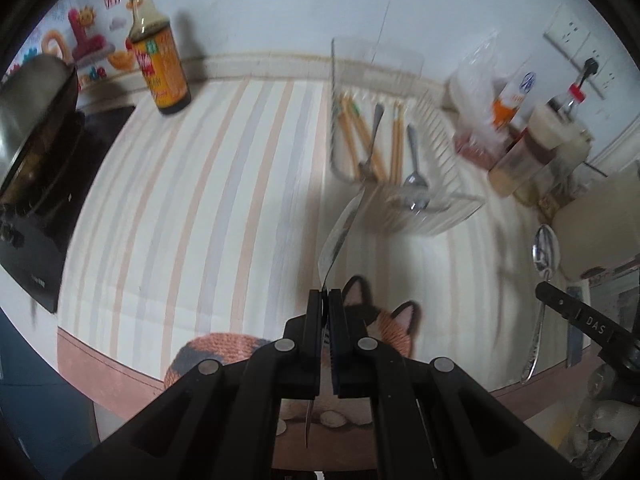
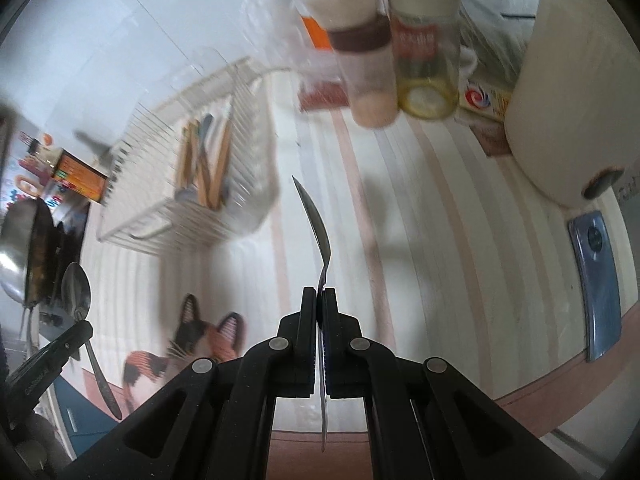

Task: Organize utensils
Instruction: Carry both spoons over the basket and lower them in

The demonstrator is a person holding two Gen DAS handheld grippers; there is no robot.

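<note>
Both grippers hover level over the striped tablecloth (image 1: 208, 184): the left gripper (image 1: 325, 294) pinches one spoon (image 1: 338, 240) by its handle, the right gripper (image 2: 319, 292) clamps another spoon (image 2: 318, 224), bowls pointing toward the clear utensil tray (image 1: 440, 204) ahead.

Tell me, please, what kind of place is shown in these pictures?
Most likely a home kitchen counter. A stove with a pan sits at one end, a sauce bottle stands by the wall, and a clear utensil basket holds chopsticks and spoons. Each gripper holds a spoon.
</note>
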